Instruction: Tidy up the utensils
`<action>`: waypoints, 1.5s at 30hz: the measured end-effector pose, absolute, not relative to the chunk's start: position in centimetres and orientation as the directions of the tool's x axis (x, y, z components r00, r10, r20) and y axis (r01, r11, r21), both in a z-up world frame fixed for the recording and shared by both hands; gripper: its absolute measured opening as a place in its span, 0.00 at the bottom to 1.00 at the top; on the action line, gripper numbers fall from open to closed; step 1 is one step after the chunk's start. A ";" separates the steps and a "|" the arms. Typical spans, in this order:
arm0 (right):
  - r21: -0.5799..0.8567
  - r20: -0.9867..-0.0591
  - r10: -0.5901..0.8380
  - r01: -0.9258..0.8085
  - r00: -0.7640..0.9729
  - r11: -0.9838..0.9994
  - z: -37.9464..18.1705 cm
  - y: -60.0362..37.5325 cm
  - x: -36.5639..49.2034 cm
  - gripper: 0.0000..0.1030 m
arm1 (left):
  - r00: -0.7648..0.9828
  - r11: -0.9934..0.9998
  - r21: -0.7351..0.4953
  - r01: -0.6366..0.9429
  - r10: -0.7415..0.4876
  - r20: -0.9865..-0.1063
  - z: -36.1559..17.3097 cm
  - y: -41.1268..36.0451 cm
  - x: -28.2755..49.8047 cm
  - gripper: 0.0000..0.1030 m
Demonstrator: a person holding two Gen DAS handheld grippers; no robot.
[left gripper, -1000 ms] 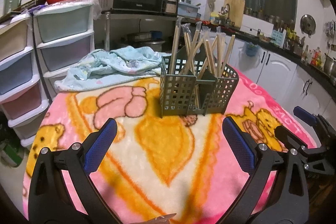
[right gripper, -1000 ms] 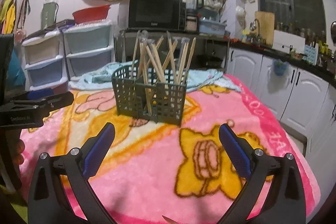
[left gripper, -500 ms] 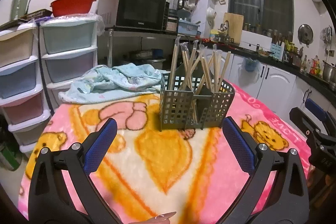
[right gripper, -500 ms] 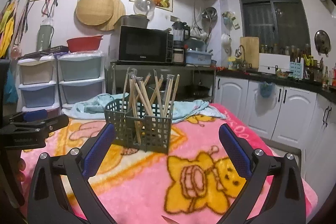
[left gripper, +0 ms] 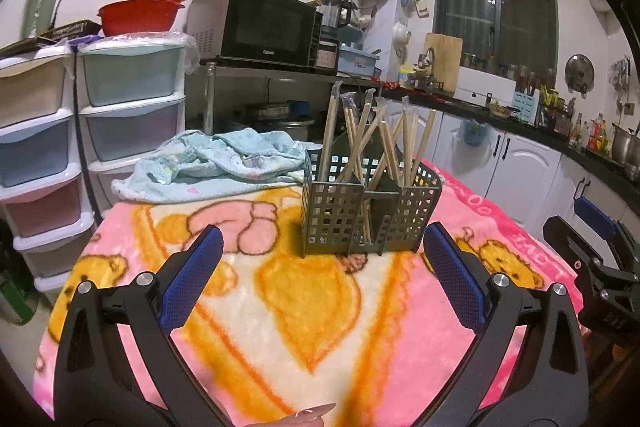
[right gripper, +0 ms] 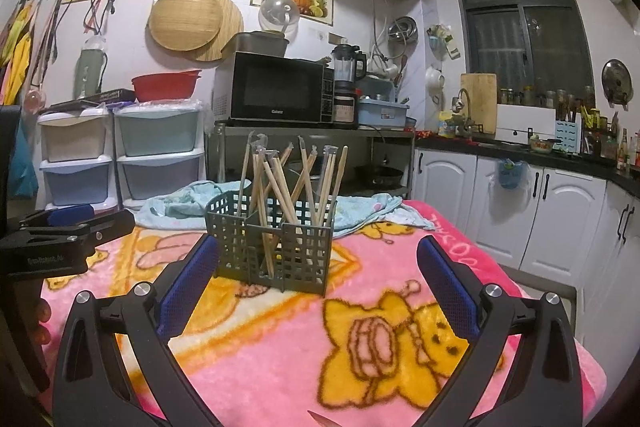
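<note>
A grey slotted utensil holder (left gripper: 366, 215) stands on a pink cartoon blanket (left gripper: 304, 311), with several wooden chopsticks (left gripper: 362, 143) upright in its compartments. It also shows in the right wrist view (right gripper: 276, 247) with the chopsticks (right gripper: 280, 183). My left gripper (left gripper: 320, 275) is open and empty, held above the blanket short of the holder. My right gripper (right gripper: 316, 279) is open and empty, also short of the holder. Each gripper shows in the other's view, the right one (left gripper: 592, 251) at the right edge and the left one (right gripper: 60, 231) at the left edge.
A crumpled light-blue cloth (left gripper: 216, 163) lies on the table behind the holder. Plastic drawer units (left gripper: 120, 107) stand at the left. A microwave (left gripper: 264, 27) sits on a metal shelf behind. White cabinets (right gripper: 540, 211) line the right side.
Both grippers have risen and tilted upward, so more of the wall and kitchen shows. They stay open and empty. The holder has not moved.
</note>
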State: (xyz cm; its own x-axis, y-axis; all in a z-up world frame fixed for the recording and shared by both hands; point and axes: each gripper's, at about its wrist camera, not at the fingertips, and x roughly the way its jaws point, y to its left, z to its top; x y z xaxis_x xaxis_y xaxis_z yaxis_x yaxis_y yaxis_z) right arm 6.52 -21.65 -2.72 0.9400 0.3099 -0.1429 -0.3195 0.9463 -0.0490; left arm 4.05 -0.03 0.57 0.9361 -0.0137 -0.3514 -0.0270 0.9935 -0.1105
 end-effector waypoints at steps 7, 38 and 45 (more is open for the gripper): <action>-0.051 -0.144 0.308 -0.318 0.941 0.947 -2.7 -21.5 6.4 0.94 | 0.936 0.993 -0.113 -0.028 -0.014 -0.351 0.7 -0.1 4.1 0.90; -0.052 -0.143 0.308 -0.318 0.941 0.947 -2.7 -21.5 6.4 0.94 | 0.938 0.993 -0.116 -0.029 -0.013 -0.346 0.8 0.1 3.9 0.90; -0.052 -0.143 0.308 -0.318 0.940 0.947 -2.7 -21.5 6.4 0.94 | 0.939 0.993 -0.116 -0.032 -0.010 -0.345 0.8 0.2 3.9 0.90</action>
